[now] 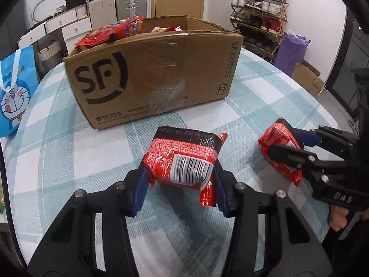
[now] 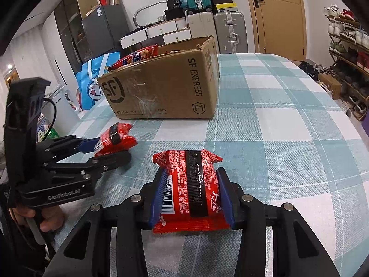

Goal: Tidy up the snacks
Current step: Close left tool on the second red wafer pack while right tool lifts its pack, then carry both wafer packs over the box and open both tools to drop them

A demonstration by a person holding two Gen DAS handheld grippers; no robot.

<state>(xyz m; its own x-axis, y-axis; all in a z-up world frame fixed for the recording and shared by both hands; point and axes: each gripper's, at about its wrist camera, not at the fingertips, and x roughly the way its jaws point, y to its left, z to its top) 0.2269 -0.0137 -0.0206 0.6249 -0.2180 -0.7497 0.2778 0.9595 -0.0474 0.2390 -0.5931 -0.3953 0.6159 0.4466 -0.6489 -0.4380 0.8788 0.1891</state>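
Note:
My left gripper [image 1: 180,173] is shut on a red snack packet [image 1: 184,159], barcode up, just above the checked tablecloth. My right gripper [image 2: 191,191] is shut on a second red snack packet [image 2: 191,184]. Each gripper shows in the other's view: the right one [image 1: 283,147] with its packet [image 1: 280,147] to the right, the left one [image 2: 110,150] with its packet [image 2: 115,138] to the left. The open SF cardboard box [image 1: 147,73] stands ahead on the table and holds several red snack bags [image 1: 115,31]. It also shows in the right wrist view [image 2: 166,87].
The table [image 2: 288,127] has a teal and white checked cloth. A blue Doraemon bag [image 1: 13,92] stands at the table's left edge. Suitcases, drawers and a door are behind the box. A shoe rack [image 1: 258,11] stands at the right wall.

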